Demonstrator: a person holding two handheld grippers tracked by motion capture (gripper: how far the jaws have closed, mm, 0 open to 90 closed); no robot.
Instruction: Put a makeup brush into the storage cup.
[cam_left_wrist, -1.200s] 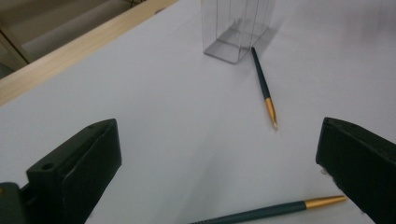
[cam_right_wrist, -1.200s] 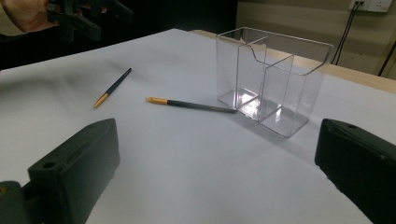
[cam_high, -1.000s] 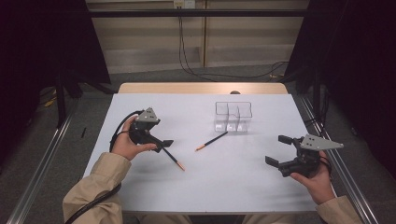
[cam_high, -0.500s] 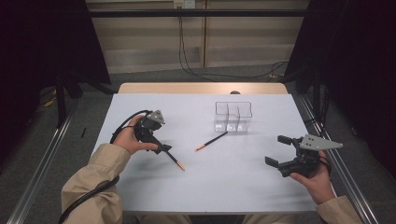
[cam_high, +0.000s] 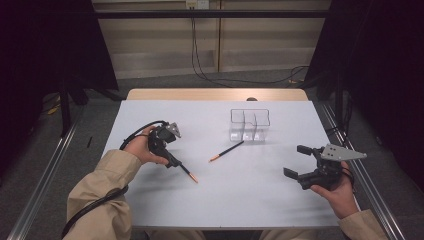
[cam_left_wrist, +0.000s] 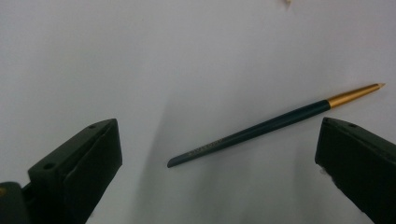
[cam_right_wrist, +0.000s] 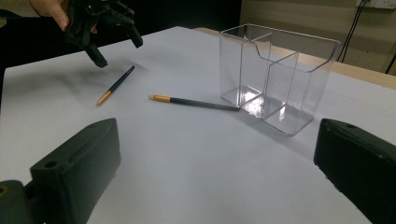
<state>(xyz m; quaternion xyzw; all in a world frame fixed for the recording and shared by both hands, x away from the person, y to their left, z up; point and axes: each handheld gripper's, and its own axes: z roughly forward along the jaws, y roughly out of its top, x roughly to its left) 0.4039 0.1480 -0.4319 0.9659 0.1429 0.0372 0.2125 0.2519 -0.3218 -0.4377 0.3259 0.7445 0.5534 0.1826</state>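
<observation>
Two dark pencils with gold tips lie on the white table (cam_high: 250, 210). My left gripper (cam_high: 171, 156) hovers open just above the near pencil (cam_high: 187, 173); in the left gripper view that pencil (cam_left_wrist: 275, 122) lies slanted between the wide-apart jaws of the gripper (cam_left_wrist: 217, 137), untouched. The second pencil (cam_high: 227, 149) lies in front of a clear divided holder (cam_high: 249, 125). My right gripper (cam_high: 295, 161) rests open at the right side, holding nothing. The right gripper view shows its open gripper (cam_right_wrist: 217, 144) facing the holder (cam_right_wrist: 275, 79), both pencils (cam_right_wrist: 194, 102) (cam_right_wrist: 116, 84) and the left gripper (cam_right_wrist: 105, 30).
The holder stands empty toward the back of the table. Cables (cam_high: 200, 55) hang down the wall behind. Metal rails (cam_high: 45, 170) run along both sides of the table on the floor.
My left gripper has tipped downward and moved closer over the near pencil's blunt end. The right gripper and both pencils have stayed put.
</observation>
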